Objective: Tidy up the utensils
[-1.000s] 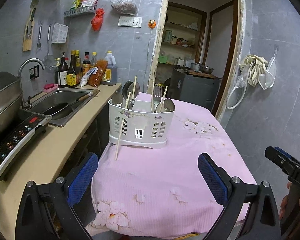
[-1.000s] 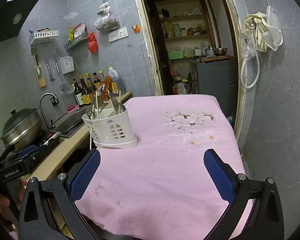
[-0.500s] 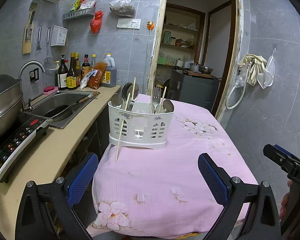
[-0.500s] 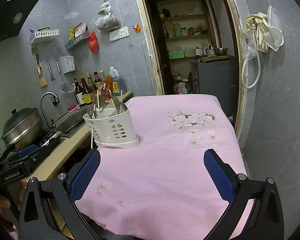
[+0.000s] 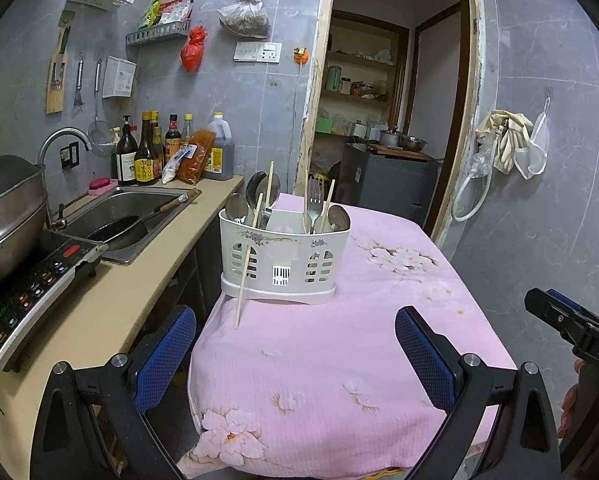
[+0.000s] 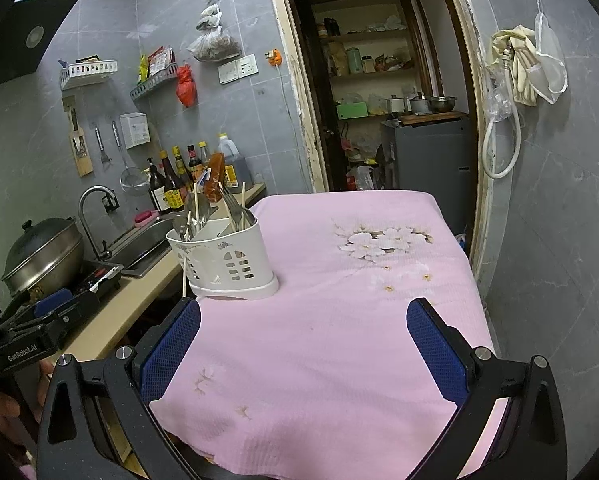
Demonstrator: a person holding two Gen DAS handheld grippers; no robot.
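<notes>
The left gripper (image 5: 295, 348) hangs wide open, holding nothing; ahead of it a white slotted plastic utensil caddy (image 5: 281, 258) stands on the pink floral-clothed tabletop (image 5: 331, 360); one pale wooden chopstick (image 5: 244, 270) leans against the caddy's left front.

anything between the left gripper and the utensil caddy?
Only bare pink tablecloth between the open left gripper and the utensil caddy, plus the lower end of a chopstick leaning against the caddy's front. Left wrist view shows it.
</notes>
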